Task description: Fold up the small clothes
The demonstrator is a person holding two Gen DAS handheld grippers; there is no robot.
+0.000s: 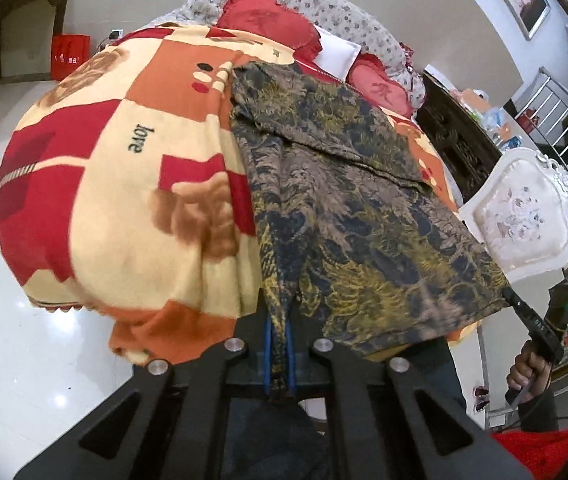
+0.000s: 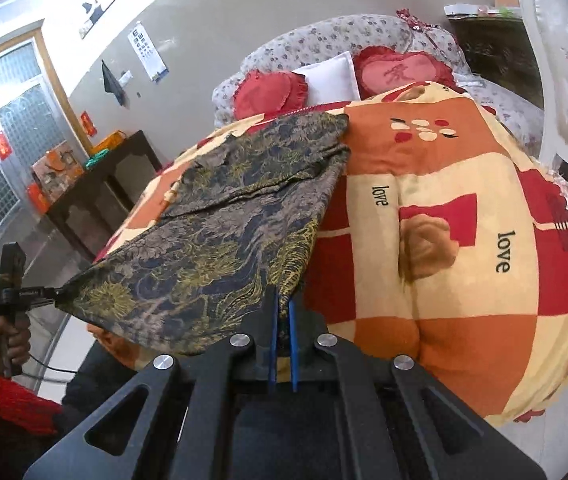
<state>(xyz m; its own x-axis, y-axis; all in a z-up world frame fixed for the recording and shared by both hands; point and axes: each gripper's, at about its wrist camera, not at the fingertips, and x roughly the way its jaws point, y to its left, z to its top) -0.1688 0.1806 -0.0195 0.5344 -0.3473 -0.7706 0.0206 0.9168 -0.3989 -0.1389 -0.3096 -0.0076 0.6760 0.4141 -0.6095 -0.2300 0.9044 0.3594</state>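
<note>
A dark patterned garment (image 1: 355,208) in brown, navy and yellow lies stretched over a red, orange and cream blanket (image 1: 116,184) on a bed. My left gripper (image 1: 279,320) is shut on its near left corner. My right gripper (image 2: 283,308) is shut on its near right corner. The garment (image 2: 212,248) is pulled taut between them, its near edge lifted off the bed. The right gripper shows in the left wrist view (image 1: 523,312), the left one in the right wrist view (image 2: 40,294). The far part is folded over itself.
Red heart pillows (image 1: 268,20) and a white pillow (image 1: 337,50) lie at the bed's head. A white upholstered chair (image 1: 523,216) and a dark cabinet (image 1: 459,140) stand on one side. A dark side table (image 2: 96,184) stands on the other. The floor is glossy white tile (image 1: 12,360).
</note>
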